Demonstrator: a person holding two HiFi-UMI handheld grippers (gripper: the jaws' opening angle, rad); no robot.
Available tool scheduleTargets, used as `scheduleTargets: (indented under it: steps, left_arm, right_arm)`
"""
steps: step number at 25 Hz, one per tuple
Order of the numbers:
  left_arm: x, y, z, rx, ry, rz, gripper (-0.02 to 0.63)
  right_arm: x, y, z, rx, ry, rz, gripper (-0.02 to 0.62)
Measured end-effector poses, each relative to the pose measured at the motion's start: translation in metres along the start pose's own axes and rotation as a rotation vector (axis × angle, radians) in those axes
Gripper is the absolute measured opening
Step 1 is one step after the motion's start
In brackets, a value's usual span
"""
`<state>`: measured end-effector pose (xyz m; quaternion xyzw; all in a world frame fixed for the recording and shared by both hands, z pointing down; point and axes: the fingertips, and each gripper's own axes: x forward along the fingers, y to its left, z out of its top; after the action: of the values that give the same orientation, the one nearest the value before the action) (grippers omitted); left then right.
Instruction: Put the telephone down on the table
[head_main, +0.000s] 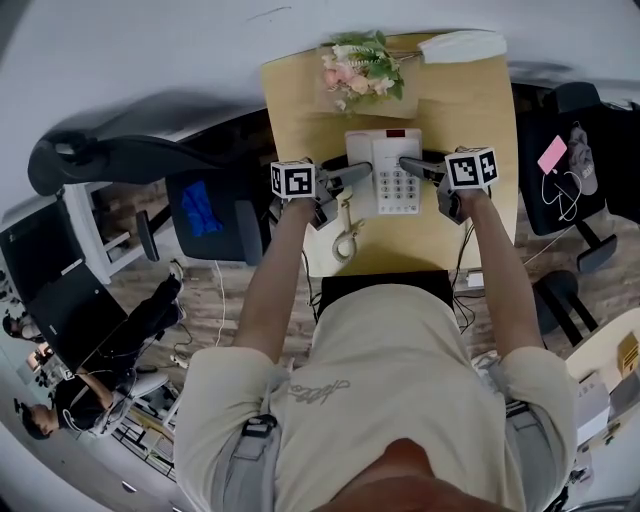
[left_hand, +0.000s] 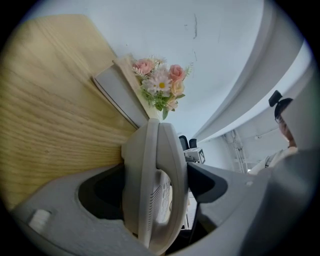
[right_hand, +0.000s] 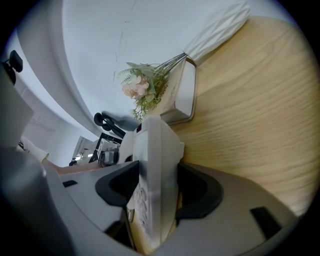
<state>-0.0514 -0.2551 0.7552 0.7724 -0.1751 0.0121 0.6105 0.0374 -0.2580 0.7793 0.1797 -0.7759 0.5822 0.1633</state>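
A person holds a white push-button telephone (head_main: 385, 176) level over the middle of a pale wooden desk (head_main: 472, 112). The left hand-held gripper (head_main: 357, 173) is clamped on the telephone's handset side, and the right hand-held gripper (head_main: 413, 166) is clamped on the opposite edge. Whether the base touches the desk cannot be told. Its coiled cord (head_main: 345, 236) trails toward the near edge, and a bunch of pink and white artificial flowers (head_main: 360, 68) lies at the far end.

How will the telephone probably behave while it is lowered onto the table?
Probably stiff: the telephone looks like hard plastic. Its handset may slip off if tilted. The coiled cord trails loose and will likely flop.
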Motion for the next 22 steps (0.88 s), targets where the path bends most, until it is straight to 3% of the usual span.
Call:
scheduleTargets:
  steps: [7, 12, 16, 22]
  left_arm:
    - [0.002, -0.001, 0.002, -0.011, 0.000, -0.007, 0.382]
    - [-0.002, -0.001, 0.001, 0.025, -0.021, 0.033, 0.382]
    - [-0.009, -0.004, 0.006, 0.042, -0.061, 0.064, 0.382]
    - [-0.033, -0.028, 0.015, 0.112, -0.144, 0.088, 0.380]
  right_arm:
    - [-0.001, -0.002, 0.005, -0.017, 0.002, -0.018, 0.233]
    - [-0.006, 0.002, 0.006, -0.117, -0.011, -0.166, 0.241]
    - [-0.017, 0.003, 0.007, -0.122, -0.057, -0.266, 0.241]
    - [-0.047, 0.034, 0.002, -0.140, -0.139, -0.254, 0.239]
